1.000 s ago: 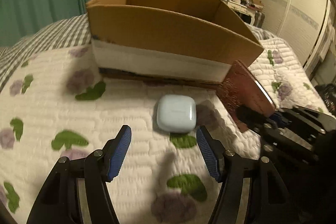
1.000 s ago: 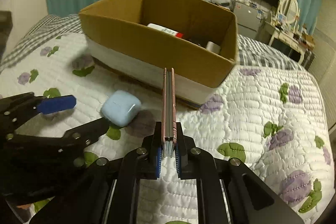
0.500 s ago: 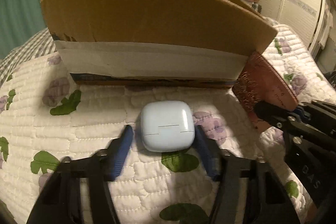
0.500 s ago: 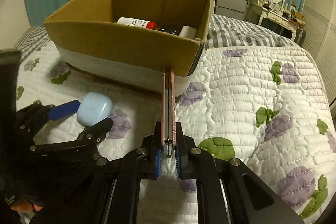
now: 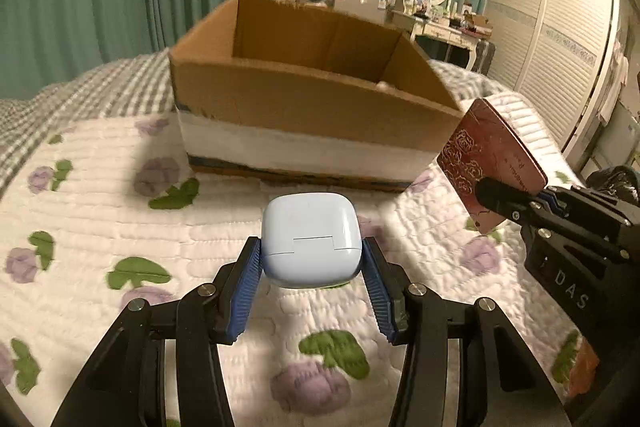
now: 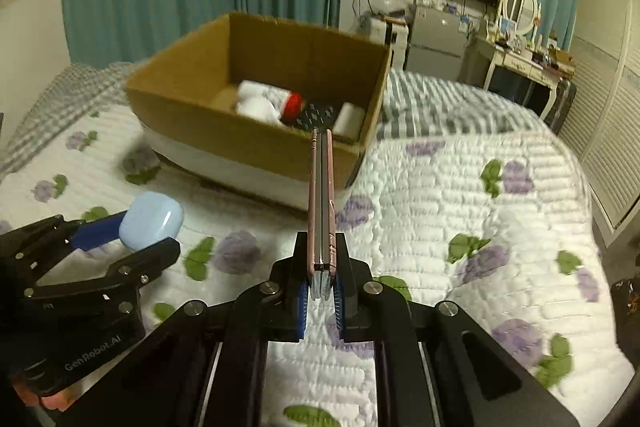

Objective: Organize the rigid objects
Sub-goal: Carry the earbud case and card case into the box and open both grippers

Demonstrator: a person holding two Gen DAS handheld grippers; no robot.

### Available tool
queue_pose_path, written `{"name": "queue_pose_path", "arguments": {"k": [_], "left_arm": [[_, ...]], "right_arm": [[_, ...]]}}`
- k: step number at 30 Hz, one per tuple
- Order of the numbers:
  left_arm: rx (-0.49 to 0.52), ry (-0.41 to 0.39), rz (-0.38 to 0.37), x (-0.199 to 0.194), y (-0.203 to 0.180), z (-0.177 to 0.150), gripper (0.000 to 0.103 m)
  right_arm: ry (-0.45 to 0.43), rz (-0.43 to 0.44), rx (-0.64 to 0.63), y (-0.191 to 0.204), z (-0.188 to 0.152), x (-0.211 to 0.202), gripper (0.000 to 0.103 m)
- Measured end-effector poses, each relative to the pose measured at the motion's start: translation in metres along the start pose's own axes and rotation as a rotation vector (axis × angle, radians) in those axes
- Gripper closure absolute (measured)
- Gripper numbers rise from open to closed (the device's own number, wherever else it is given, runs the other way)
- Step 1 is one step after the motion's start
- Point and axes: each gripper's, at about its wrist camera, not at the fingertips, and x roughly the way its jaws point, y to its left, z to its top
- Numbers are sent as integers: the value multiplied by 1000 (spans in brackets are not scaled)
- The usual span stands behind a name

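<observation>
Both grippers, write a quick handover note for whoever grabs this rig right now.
Left gripper: jaws shut on the blue earbud case, which looks lifted just off the quilt.
Right gripper: jaws shut on the thin reddish booklet, held edge-up and pointing at the cardboard box.
Box: open-topped, on the bed ahead of both grippers. Already inside: a white bottle with a red cap, a dark patterned item and a small white piece.
Left to do: carry the case and the booklet over the near wall of the box and release them inside.
</observation>
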Motion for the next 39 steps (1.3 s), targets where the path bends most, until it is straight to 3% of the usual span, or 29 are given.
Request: {"name": "queue_pose_path", "arguments": {"k": [5, 9, 16, 20, 25, 32, 39], "left_arm": [[-39, -45, -30, -44, 12, 10, 52], [-28, -115, -15, -75, 16, 39, 52], [13, -195, 29, -88, 22, 90, 52], [30, -209, 46, -73, 25, 123, 52], [36, -196, 52, -26, 31, 148, 52], [73, -155, 36, 41, 30, 153, 52], [46, -112, 1, 70, 37, 146, 52]], "right_arm": [[-70, 27, -17, 3, 14, -45, 93], [-130, 40, -47, 7, 40, -71, 93], [-203, 71, -70, 11, 97, -80, 93], [-225, 76, -76, 14, 125, -61, 93], [-232, 69, -51, 7, 145, -24, 93], [-196, 58, -23, -11, 146, 35, 93], [-117, 33, -27, -15, 136, 69, 93]]}}
